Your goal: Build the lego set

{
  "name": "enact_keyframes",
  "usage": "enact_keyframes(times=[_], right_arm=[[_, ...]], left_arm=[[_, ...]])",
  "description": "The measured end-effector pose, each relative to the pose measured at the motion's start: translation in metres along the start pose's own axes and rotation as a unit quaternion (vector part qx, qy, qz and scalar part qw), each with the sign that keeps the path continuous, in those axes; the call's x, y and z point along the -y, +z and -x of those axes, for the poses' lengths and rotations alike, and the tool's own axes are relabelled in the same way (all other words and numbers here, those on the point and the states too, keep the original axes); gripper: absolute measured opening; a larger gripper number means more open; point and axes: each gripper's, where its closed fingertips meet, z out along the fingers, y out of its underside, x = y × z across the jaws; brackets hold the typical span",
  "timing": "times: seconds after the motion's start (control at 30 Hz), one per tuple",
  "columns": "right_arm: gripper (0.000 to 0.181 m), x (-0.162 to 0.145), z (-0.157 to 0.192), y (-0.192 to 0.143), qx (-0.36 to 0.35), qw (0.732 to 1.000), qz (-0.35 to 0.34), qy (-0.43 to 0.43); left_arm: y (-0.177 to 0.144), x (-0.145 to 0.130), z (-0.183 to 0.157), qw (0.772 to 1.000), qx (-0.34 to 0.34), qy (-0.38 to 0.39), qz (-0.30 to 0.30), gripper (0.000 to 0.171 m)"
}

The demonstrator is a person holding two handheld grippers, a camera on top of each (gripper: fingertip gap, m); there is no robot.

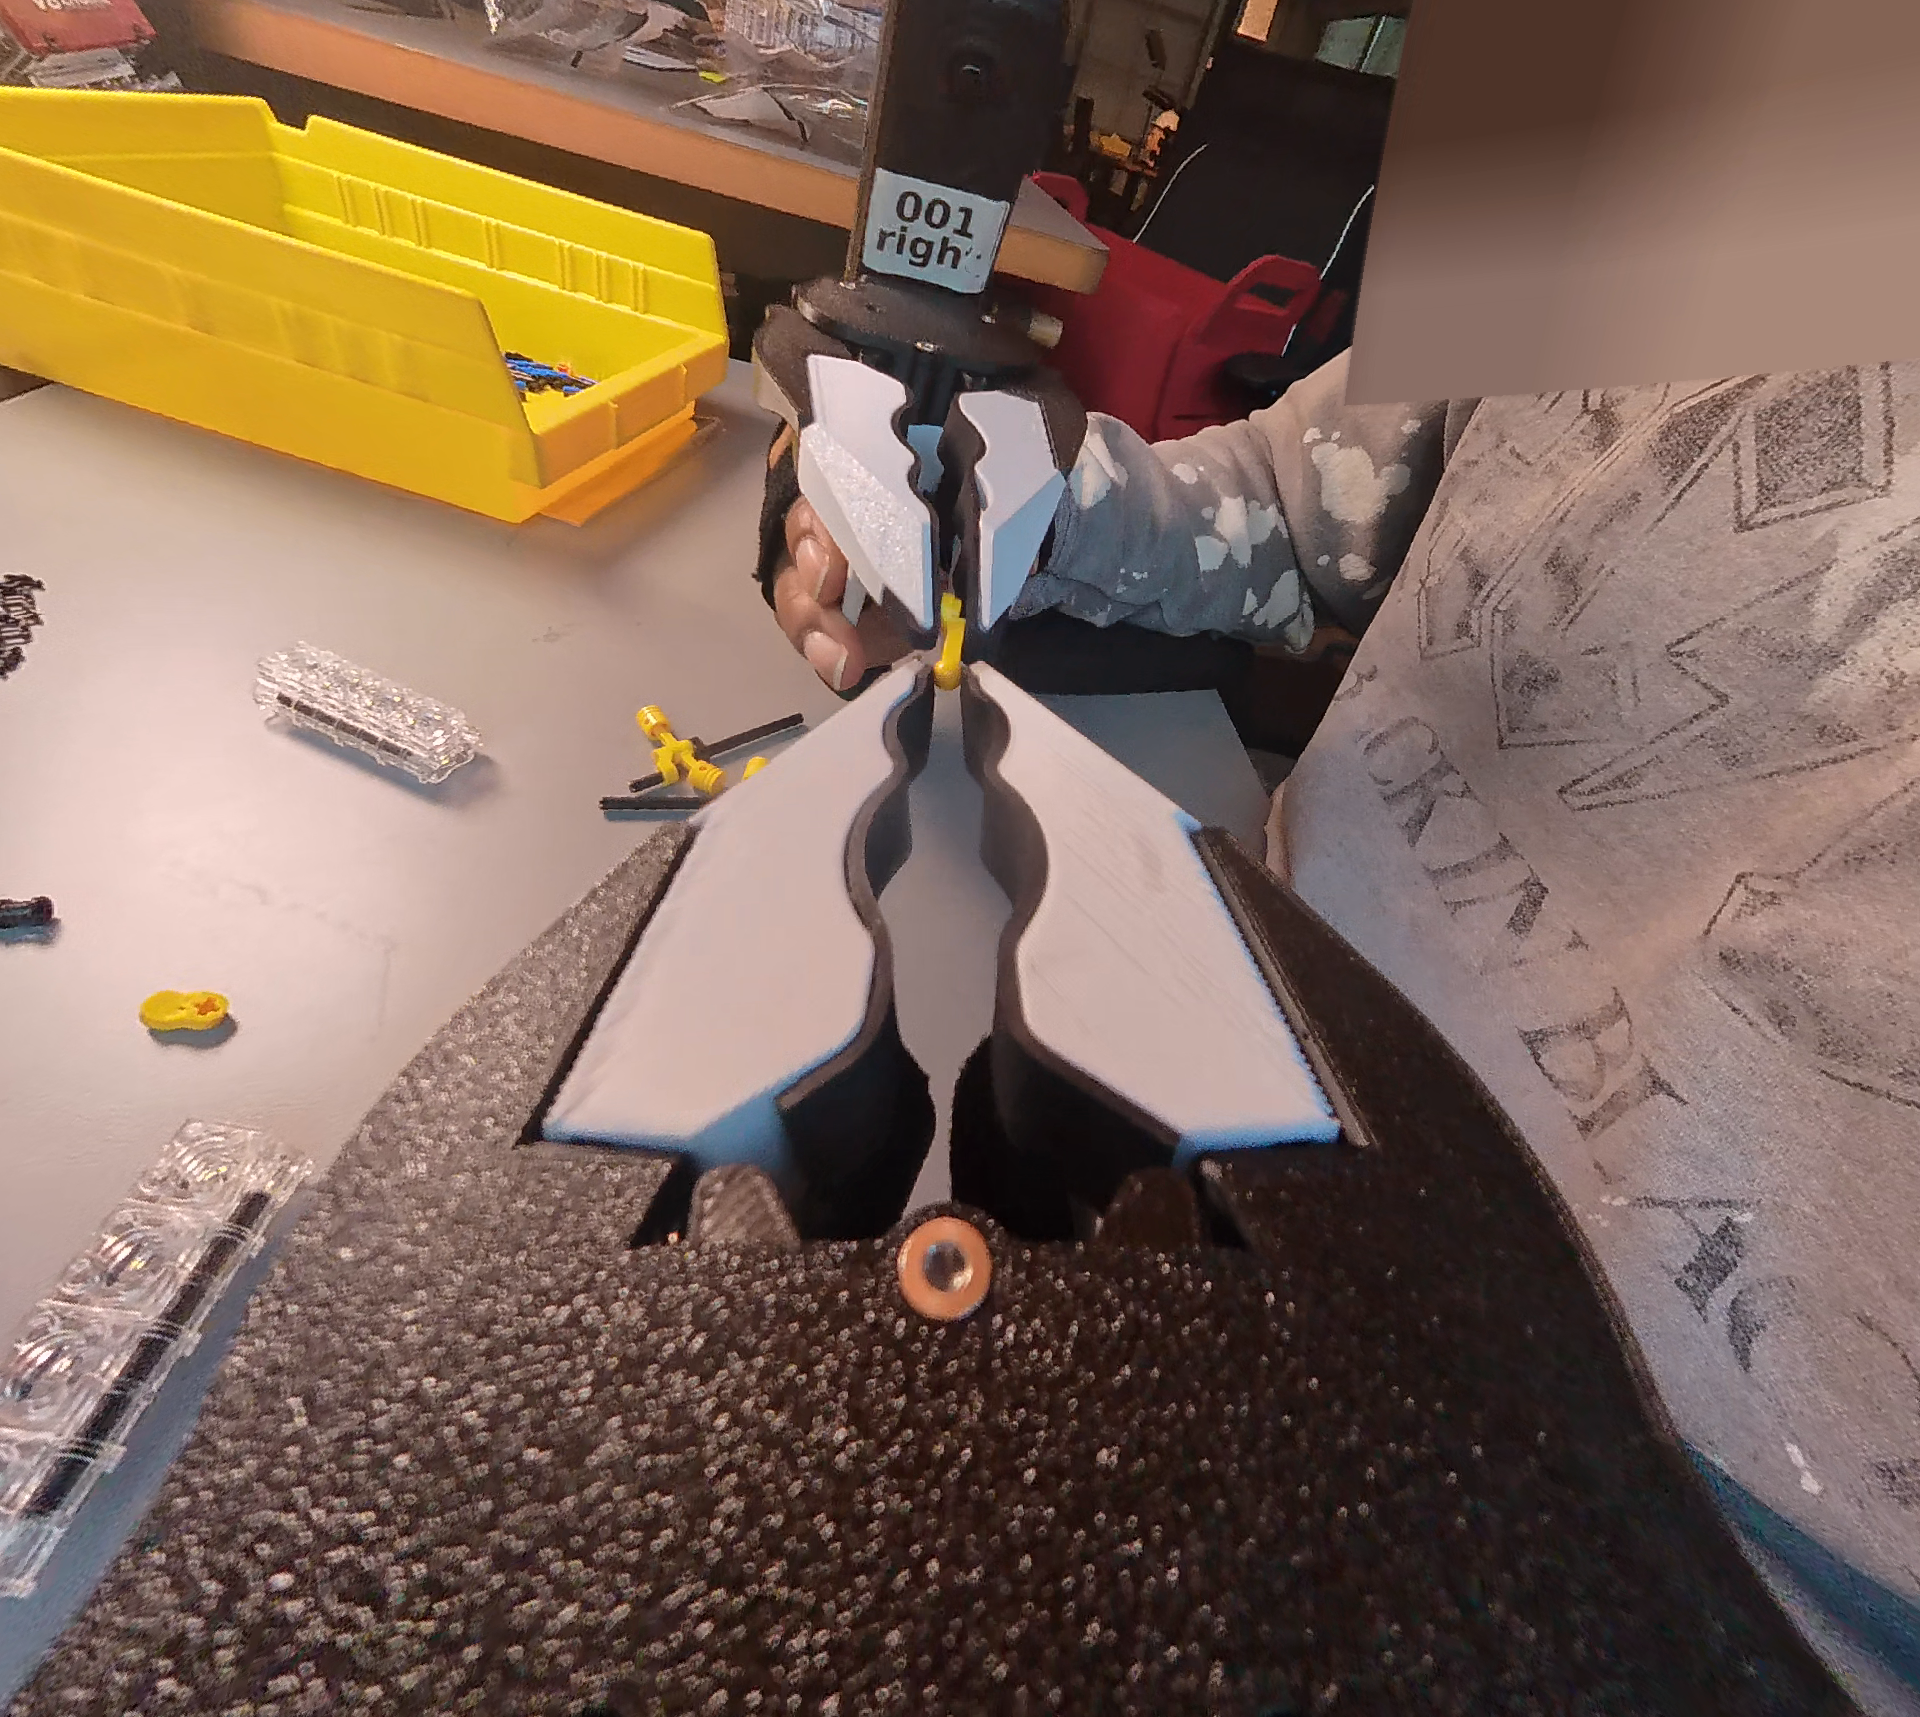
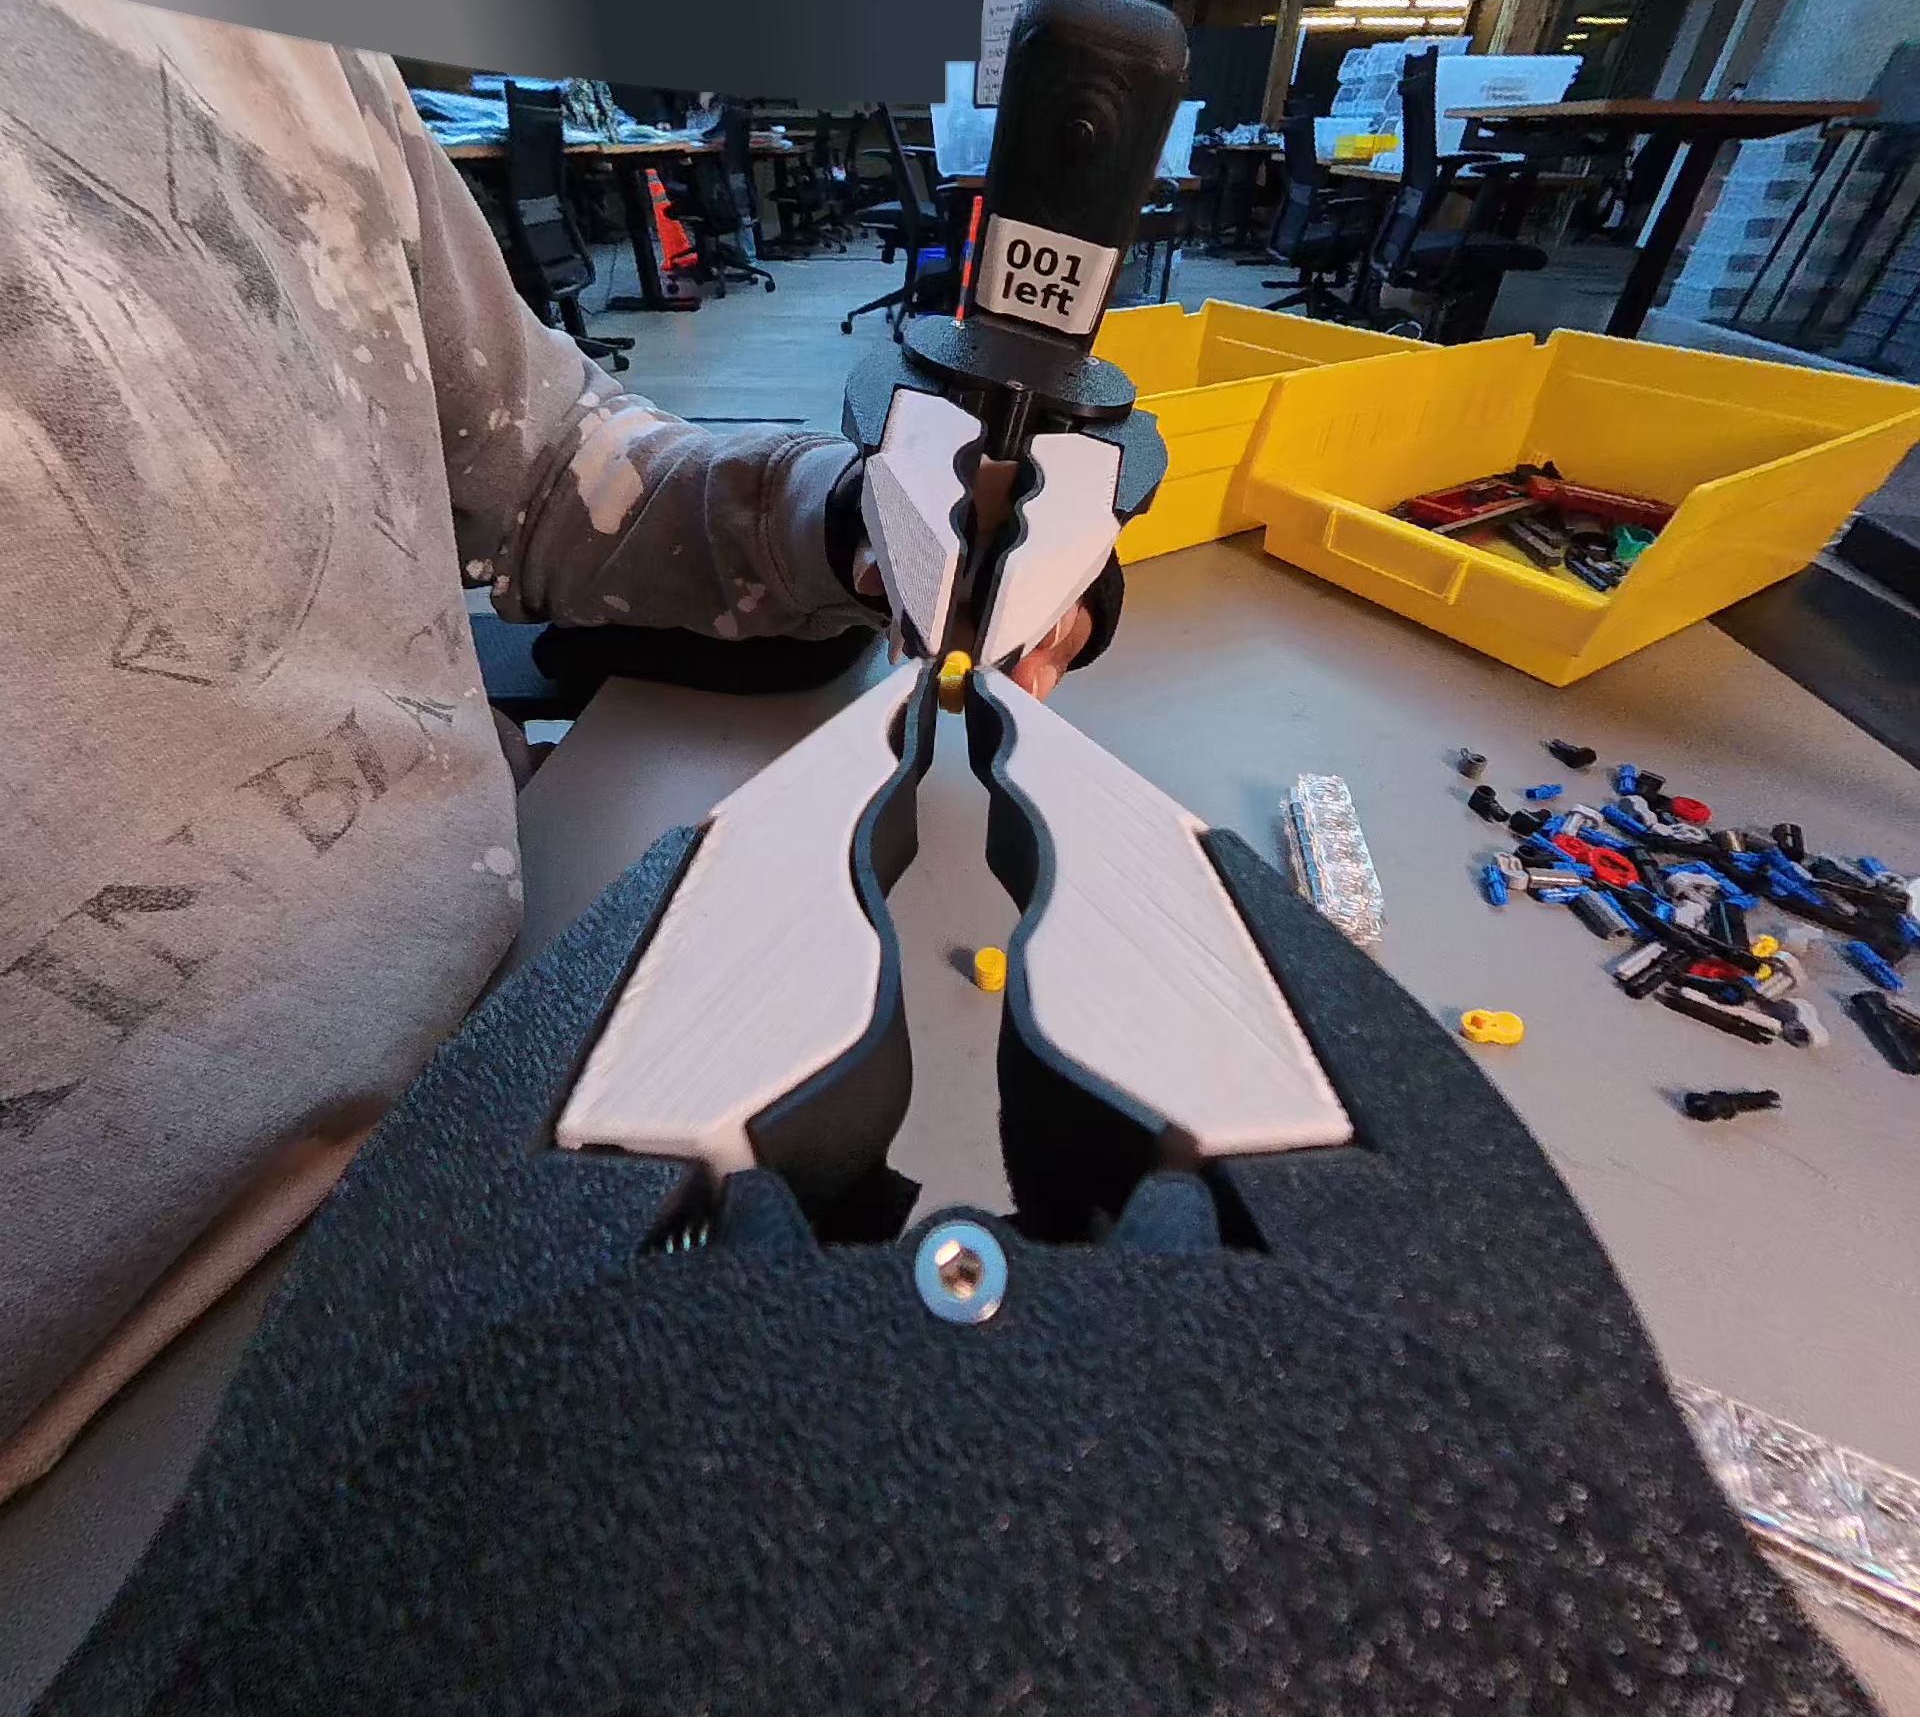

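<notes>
Small yellow connector piece right at the centre of it all, held up above the grey tabletop, pinched from both ends. Left gripper is nipped tight on its lower end, fingertips nearly meeting; right gripper comes in from the far side and clamps the upper end, tip to tip with its partner. From the right wrist view the same yellow piece sits squarely between the two pairs of tips. Whether it is one part or two halves pressed together, too small to tell. My read: keeping both grippers on one line and squeezing steadily matters here, since any twist could pop so small a part free. Down on the table, a yellow bush directly below, a flat yellow two-hole link, a yellow and black axle assembly, a clear plastic block, a heap of blue, black and red pins, and yellow bins behind
</notes>
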Motion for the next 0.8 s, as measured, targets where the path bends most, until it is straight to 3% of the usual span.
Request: enact_keyframes(times=[0.17,0.27,0.37,0.47,0.8], right_arm=[[0.004,-0.005,-0.002,-0.002,-0.002,1.000,0.021,-0.006],[0.004,-0.008,-0.009,-0.011,-0.014,0.999,0.035,-0.010],[0.004,-0.014,-0.016,-0.018,-0.028,0.998,0.054,-0.014],[0.004,-0.022,-0.019,-0.020,-0.032,0.997,0.075,-0.014],[0.005,-0.040,-0.018,-0.016,-0.024,0.993,0.114,-0.010]], left_arm=[[-0.002,-0.007,0.006,1.000,0.012,0.001,0.024,0.006],[-0.008,-0.040,0.019,0.991,0.044,0.008,0.122,0.020],[-0.009,-0.086,0.026,0.967,0.063,0.035,0.246,0.020],[-0.008,-0.110,0.032,0.944,0.084,0.070,0.311,0.020],[-0.010,-0.119,0.037,0.904,0.110,0.130,0.393,0.014]])
